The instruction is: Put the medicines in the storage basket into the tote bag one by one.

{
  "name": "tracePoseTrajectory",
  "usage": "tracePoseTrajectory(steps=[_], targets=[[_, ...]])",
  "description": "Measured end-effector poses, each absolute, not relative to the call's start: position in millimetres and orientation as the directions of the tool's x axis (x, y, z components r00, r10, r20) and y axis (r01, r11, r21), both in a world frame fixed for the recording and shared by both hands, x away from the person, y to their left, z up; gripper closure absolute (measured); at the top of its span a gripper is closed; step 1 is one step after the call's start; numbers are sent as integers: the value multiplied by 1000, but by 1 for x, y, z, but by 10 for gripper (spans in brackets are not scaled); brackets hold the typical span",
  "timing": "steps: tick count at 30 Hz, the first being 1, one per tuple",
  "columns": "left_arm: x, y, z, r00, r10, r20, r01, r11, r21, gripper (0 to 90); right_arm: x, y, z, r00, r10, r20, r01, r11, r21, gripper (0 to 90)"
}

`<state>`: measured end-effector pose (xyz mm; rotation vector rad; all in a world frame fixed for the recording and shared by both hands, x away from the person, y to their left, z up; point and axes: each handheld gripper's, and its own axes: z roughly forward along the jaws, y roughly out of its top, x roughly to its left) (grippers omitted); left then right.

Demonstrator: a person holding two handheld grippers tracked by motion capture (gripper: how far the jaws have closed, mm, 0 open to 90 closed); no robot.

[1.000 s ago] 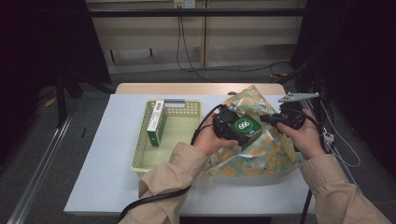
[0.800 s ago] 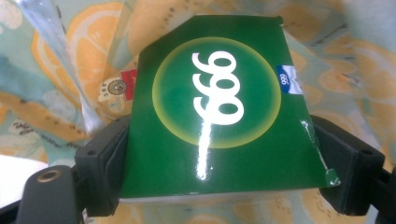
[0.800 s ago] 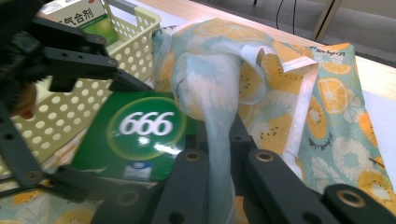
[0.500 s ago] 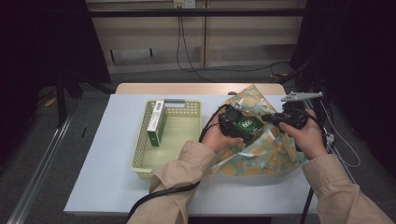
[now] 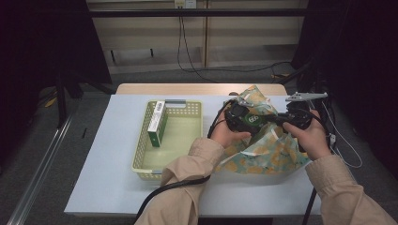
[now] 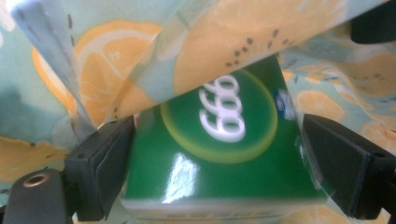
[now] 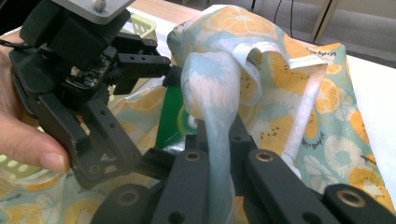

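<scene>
Green boxes (image 6: 219,154): 2 | bag (image 7: 299,93): 1 | left gripper (image 6: 215,172) clamps box | right gripper (image 7: 219,154) pinches bag

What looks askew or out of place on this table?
Nothing stands out. The green box sits squarely between the left tool jaws at the bag mouth; the basket stands square.

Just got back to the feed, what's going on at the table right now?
A person is packing a green box into a fruit-print cloth bag. The left gripper holds the box between its jaws at the bag's mouth, with the cloth draped over the box's far end. The right gripper is shut on a fold of the bag's edge, holding it up. A second green box stands in the yellow basket to the left.
</scene>
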<state>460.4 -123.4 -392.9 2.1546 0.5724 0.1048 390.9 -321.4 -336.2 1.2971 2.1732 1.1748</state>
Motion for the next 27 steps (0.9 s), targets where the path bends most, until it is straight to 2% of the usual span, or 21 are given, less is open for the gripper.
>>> tracePoseTrajectory(steps=[6, 16, 27], targets=[[449, -107, -380, 905, 398, -149, 361, -534, 764, 116, 390, -322, -342, -515, 850, 112, 567, 240, 788, 887], [430, -58, -356, 919, 376, -117, 328, -566, 756, 115, 389, -311, -348, -525, 845, 102, 572, 261, 778, 887], [426, 0, -344, 901, 424, -93, 341, -560, 755, 114, 389, -299, -353, -536, 838, 99, 576, 277, 769, 886]])
